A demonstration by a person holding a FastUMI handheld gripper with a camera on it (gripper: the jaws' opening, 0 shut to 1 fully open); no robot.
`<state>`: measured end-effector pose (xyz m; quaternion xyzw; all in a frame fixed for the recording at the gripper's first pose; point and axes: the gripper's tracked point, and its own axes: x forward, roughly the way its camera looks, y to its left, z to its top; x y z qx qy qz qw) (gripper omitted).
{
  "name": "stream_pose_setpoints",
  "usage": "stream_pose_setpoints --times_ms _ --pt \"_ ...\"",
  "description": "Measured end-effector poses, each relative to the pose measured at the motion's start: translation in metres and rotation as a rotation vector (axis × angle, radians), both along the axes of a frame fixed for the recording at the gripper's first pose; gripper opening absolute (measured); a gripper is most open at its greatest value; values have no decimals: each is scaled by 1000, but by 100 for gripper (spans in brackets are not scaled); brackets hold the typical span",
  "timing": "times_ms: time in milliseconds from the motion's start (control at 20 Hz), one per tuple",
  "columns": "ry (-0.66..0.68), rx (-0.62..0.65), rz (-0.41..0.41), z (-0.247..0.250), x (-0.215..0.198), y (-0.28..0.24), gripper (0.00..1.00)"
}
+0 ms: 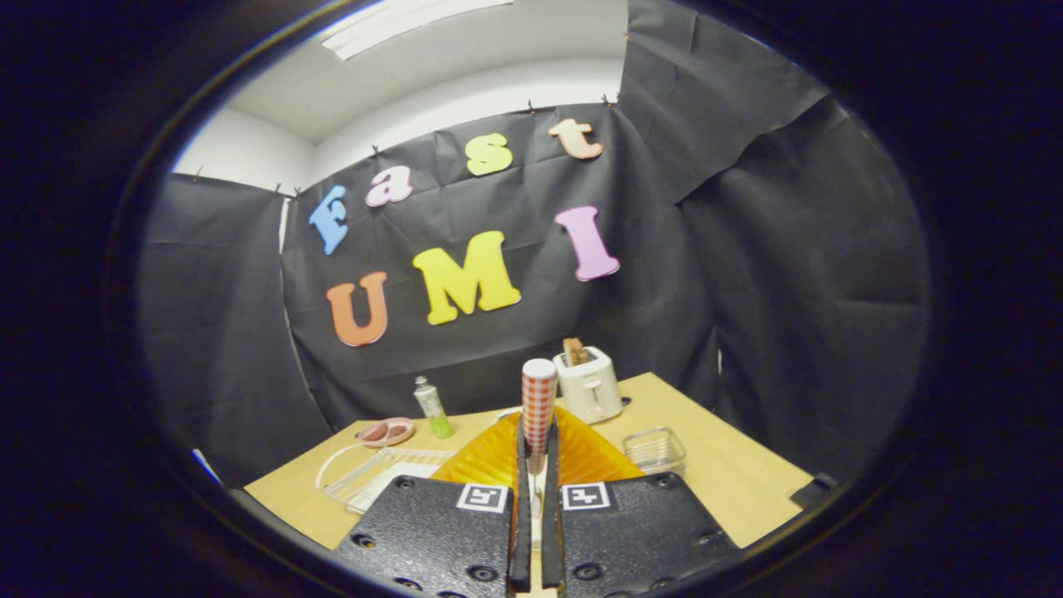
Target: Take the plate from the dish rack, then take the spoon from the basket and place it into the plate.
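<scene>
1. Black cloth walls close off the booth behind a pale wooden table [731, 473], which fills the lower middle of the frame.
2. Your gripper [536, 465] sits at the bottom centre, fingers drawn close and clamped on the spoon [538, 407], whose red-checked handle stands upright above the fingertips.
3. Just beyond the fingers lies the orange ribbed plate [490, 457], already down on the table, so the spoon is what remains to place.
4. Left of the plate you have a clear dish rack [374, 477], with a small pink dish [386, 432] and a green bottle [432, 407] behind it.
5. Right of the plate sits a clear basket [654, 448]; a white toaster [590, 384] stands further back.
6. Treat the spoon as light, stiff and probably a little slick; your grip looks low on the handle, so it may pivot.
7. Lower it gently: the plate looks hard and could slide or chip.
</scene>
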<state>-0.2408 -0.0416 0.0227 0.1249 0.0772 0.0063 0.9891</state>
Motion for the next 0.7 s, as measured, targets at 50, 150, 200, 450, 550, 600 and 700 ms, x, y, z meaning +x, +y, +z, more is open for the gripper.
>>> stream_pose_setpoints --times_ms 50,150,200,450,550,600,700 --pt "10 3 18 -7 -3 15 10" --pt "19 3 52 -20 -7 46 10" --pt "31 -12 75 -27 -9 59 10" --pt "133 0 151 -84 -15 112 10" --pt "144 32 161 -99 -19 128 10" --pt "149 45 167 -105 -21 136 10" --pt "163 50 179 -116 -23 148 10"
